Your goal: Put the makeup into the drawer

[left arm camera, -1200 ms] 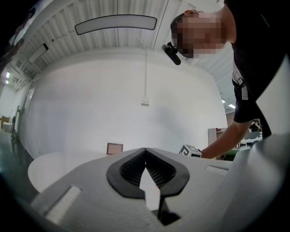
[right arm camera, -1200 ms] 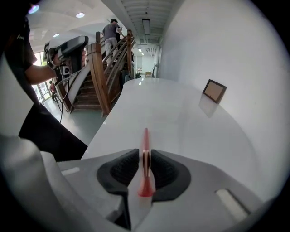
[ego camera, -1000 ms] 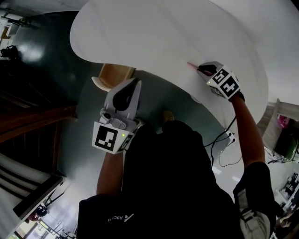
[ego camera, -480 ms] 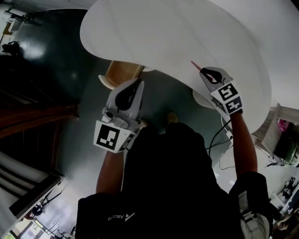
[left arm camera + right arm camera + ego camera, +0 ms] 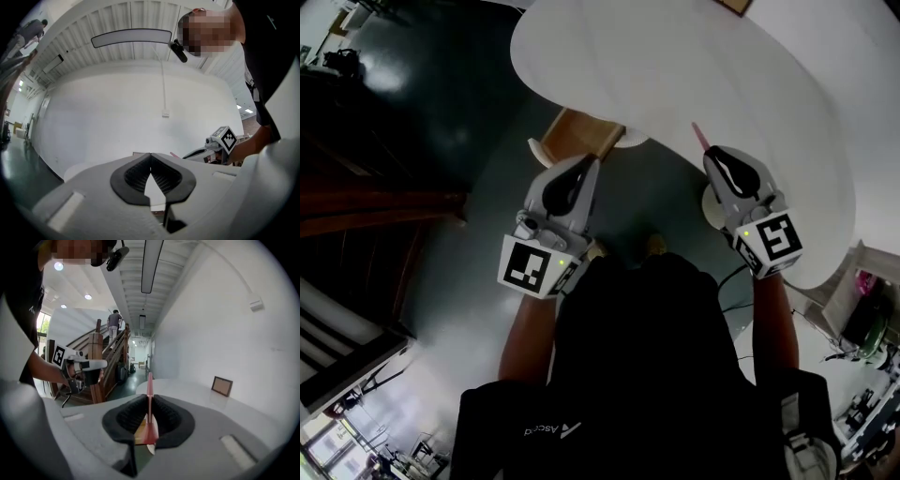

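The makeup is a thin pink stick. My right gripper is shut on it and holds it in the air over the near edge of the white table. In the right gripper view the pink stick stands out past the pads. A wooden drawer stands open under the table's edge, to the left of the stick. My left gripper hovers just in front of that drawer, its pads meeting at the tips with nothing between them.
A small framed picture stands on the table's far side. A dark wooden staircase with a person on it lies to the left. The floor is dark green. A cable trails near the table's base.
My right gripper has come up off the tabletop with the pink stick and drawn back toward the table's near edge. The left gripper has shifted a little toward the drawer.
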Demonstrator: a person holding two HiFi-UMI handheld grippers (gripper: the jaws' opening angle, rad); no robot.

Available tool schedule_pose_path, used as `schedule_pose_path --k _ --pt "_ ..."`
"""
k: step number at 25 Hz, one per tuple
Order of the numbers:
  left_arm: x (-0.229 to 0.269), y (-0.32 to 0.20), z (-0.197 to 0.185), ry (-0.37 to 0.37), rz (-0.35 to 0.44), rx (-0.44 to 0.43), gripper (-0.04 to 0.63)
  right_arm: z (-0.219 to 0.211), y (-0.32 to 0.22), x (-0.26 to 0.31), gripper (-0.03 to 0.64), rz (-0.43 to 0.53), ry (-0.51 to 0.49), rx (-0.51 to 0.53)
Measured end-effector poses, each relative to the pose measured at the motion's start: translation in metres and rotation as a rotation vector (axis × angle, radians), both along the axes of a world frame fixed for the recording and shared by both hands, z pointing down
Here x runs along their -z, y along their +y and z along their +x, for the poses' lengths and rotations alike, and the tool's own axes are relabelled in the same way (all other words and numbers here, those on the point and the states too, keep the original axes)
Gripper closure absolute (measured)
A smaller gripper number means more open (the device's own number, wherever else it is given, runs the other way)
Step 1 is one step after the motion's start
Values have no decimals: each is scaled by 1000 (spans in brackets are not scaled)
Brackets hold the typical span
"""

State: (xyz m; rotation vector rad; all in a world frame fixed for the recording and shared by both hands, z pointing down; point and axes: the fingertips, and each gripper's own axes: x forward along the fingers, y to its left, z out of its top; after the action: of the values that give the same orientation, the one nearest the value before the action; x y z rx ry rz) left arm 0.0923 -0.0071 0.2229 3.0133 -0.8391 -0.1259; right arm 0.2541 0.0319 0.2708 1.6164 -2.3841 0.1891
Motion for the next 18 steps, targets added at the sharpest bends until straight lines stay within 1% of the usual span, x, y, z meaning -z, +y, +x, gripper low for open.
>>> schedule_pose_path --k 5,9,14,18 --pt "0 -15 -54 7 7 46 585 -63 -16 25 566 53 2 62" --pt "-3 -22 -85 7 5 72 585 -110 -28 35 566 74 4 121" --pt "-12 -40 -141 4 -2 109 585 -184 -52 25 566 53 41 210" --pt "-21 -55 -171 -12 -2 131 584 -229 -71 7 566 21 100 266"
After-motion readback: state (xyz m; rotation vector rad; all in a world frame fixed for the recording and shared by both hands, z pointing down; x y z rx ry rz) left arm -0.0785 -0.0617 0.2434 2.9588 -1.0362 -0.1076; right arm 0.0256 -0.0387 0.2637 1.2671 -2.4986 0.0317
